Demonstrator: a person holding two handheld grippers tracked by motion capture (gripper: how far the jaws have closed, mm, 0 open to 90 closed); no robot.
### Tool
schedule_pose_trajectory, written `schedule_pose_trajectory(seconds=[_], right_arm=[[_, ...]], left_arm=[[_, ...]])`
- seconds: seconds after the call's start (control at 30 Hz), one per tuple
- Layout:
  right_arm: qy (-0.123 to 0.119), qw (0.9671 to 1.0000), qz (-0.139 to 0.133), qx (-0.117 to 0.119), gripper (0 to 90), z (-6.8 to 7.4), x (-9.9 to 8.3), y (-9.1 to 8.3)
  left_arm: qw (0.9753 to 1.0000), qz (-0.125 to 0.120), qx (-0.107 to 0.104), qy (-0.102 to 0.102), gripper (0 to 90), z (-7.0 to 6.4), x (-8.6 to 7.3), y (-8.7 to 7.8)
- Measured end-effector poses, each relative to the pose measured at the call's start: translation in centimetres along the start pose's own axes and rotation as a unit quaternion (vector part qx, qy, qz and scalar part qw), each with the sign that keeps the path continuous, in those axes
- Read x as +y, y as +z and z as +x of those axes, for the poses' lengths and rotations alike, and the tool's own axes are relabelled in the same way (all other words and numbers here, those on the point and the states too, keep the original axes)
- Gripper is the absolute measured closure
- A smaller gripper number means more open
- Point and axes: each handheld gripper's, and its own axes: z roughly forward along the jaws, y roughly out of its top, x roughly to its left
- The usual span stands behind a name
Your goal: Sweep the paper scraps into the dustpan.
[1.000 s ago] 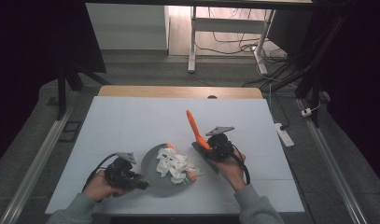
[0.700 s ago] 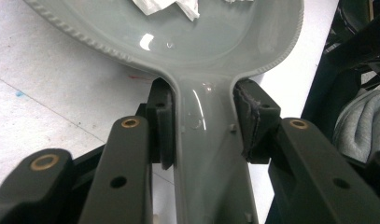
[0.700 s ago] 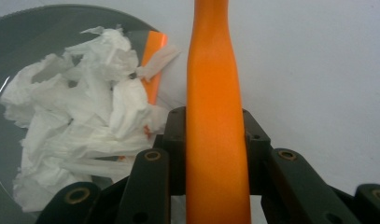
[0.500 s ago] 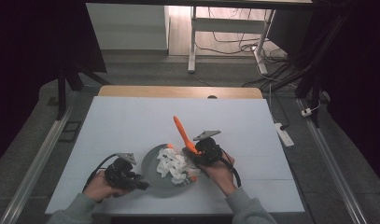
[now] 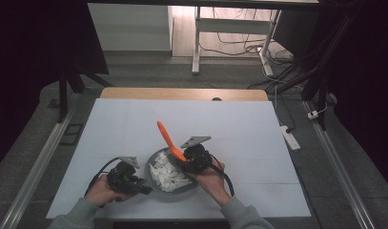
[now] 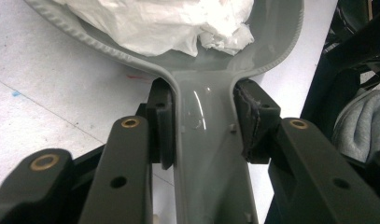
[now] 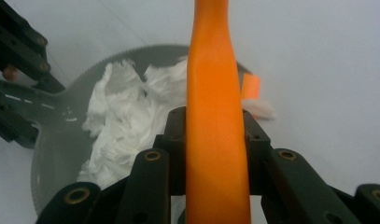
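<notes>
Spatula [image 5: 167,138] has swung left over the pan [image 5: 156,183] — right gripper [image 5: 190,159] clamped.

Bright tabletop, dark surroundings, close-ups soft, slight glare

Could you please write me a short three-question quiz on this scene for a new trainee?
1. True or false: the left gripper is shut on the handle of the grey pan.
2. What does the right gripper hold? A) a white crumpled sheet B) an orange spatula handle C) a cable
3. Fill in: the pan's bowl holds crumpled ______ paper.

Key
1. True: its two pads press the handle from both sides.
2. B: the orange spatula runs between its jaws, which are closed on it.
3. White: the white paper lies piled inside the pan.
</notes>
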Motion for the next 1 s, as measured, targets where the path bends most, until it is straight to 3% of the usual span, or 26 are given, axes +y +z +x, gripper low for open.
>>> schedule_pose_trajectory(seconds=[0.17, 0.4, 0.7, 1.0], right_arm=[[0.016, 0.9992, -0.028, -0.024, 70.2, -1.8, 0.2, -1.3], [0.03, 0.9977, -0.033, -0.051, 70.2, -4.4, 0.0, -1.5], [0.024, 0.9975, -0.005, -0.066, 70.2, -6.3, 1.0, 1.3], [0.018, 0.997, 0.022, -0.072, 70.2, -6.4, 1.9, 3.3]], left_arm=[[1.0, 0.001, 0.0, 0.001, 61.6, 0.0, 0.0, 0.0], [1.0, 0.001, 0.001, 0.0, 61.6, 0.0, 0.0, 0.0], [1.0, 0.0, 0.0, 0.0, 61.6, 0.0, 0.0, 0.0], [1.0, 0.0, -0.001, 0.0, 61.6, 0.0, 0.0, 0.0]])
